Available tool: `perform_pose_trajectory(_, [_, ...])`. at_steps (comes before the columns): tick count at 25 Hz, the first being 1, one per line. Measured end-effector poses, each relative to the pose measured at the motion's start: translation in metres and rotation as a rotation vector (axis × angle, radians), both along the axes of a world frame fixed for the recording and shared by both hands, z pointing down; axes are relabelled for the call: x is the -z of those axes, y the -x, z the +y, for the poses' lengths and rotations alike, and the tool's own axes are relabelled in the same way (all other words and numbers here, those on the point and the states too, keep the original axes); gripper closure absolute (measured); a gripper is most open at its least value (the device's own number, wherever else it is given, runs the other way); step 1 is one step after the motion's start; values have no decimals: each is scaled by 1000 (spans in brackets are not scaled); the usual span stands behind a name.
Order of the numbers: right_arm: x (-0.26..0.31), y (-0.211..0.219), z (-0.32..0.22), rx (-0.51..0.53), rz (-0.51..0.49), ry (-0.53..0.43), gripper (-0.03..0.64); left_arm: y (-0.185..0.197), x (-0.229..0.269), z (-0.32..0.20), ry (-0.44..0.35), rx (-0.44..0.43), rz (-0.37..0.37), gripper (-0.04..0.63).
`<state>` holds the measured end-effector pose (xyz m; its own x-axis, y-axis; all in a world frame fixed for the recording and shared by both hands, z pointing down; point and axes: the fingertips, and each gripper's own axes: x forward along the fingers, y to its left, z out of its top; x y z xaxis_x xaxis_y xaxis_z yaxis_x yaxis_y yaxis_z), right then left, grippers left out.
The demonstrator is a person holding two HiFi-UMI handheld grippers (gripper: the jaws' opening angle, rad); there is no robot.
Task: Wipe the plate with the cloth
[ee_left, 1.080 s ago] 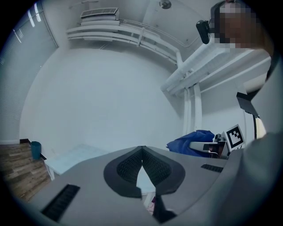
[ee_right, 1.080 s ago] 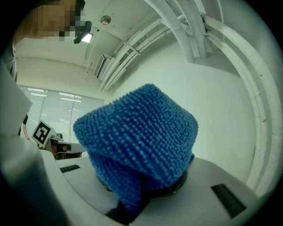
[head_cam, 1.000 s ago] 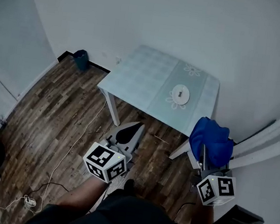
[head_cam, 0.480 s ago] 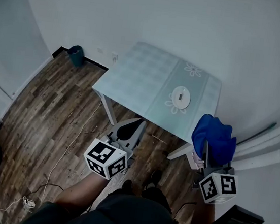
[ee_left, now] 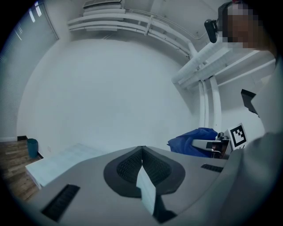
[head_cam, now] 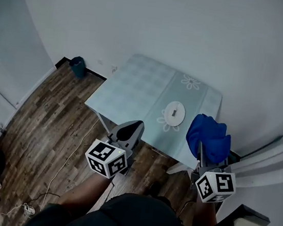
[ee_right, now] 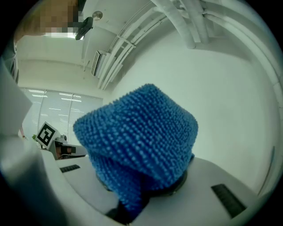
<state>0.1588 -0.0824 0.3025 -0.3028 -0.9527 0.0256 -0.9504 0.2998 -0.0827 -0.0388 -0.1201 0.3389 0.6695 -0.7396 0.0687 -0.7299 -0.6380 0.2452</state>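
Observation:
A white plate (head_cam: pixel 174 112) with a small dark bit on it lies on the pale table (head_cam: pixel 134 88), on the green runner with flower prints. My right gripper (head_cam: pixel 199 143) is shut on a bunched blue cloth (head_cam: pixel 208 137), which hangs over the table's near right corner; in the right gripper view the blue cloth (ee_right: pixel 141 145) fills the middle and hides the jaws. My left gripper (head_cam: pixel 134 126) is shut with nothing in it, at the table's near edge, left of the plate. In the left gripper view the left gripper (ee_left: pixel 141 154) has its jaws pressed together, level.
A dark blue bin (head_cam: pixel 77 66) stands on the wood floor by the wall, left of the table. A white cable (head_cam: pixel 68 157) trails across the floor. White pipes (head_cam: pixel 274 163) run along the wall at the right. The person's legs are below me.
The table and plate have drawn closer and lower in the head view. Both grippers moved forward, now reaching the table's near edge. The cloth stays in the right gripper.

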Motion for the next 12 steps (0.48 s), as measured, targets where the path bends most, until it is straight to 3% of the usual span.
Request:
perform_pose_trajectory(5, [-9, -32, -39, 17, -4, 18, 548, -31, -14, -37, 24, 28, -40, 586])
perform_pose_trajectory(12, [-32, -60, -83, 39, 3, 70, 548, -56, -48, -76, 115, 57, -95, 586])
